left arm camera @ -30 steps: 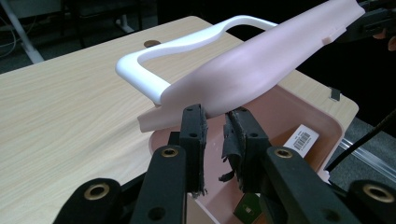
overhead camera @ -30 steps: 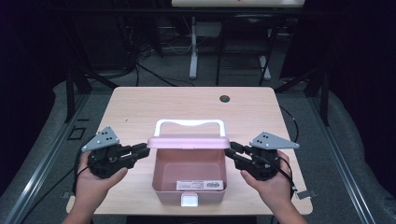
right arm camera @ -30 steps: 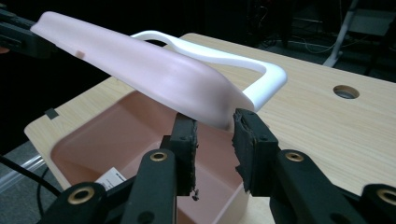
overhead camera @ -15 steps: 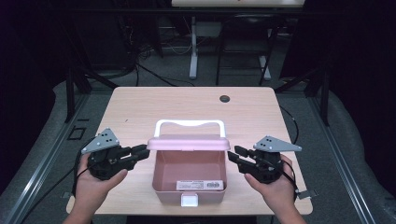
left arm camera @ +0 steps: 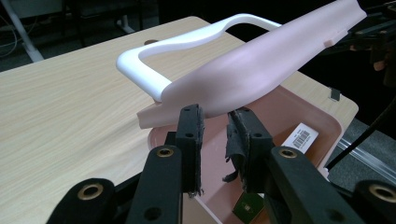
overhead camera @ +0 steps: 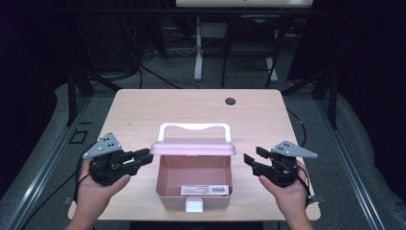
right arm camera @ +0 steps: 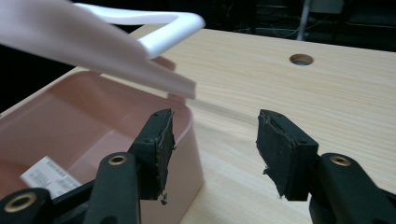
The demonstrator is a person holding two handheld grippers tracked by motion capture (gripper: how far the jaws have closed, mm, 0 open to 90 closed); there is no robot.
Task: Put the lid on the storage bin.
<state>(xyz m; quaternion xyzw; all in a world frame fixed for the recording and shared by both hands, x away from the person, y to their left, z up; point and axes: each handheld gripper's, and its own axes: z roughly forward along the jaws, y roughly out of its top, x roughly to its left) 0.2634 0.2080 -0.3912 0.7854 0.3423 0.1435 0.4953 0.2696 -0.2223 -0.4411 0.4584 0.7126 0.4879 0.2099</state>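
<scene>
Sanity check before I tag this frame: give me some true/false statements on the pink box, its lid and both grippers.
1. The pink box has its lid raised. True.
2. The right gripper is clamped on the lid. False: its jaws have just been opening and stand apart with nothing between them, beside the box's wall.
3. A barcode label lies inside the box. True.
4. The lid's handle is black. False: it is white.
5. The left gripper sits at the lid's edge on the person's left. True, though whether its pads press on the lid is unclear.
6. The table has no hole in it. False: a round hole sits near the far edge.
</scene>
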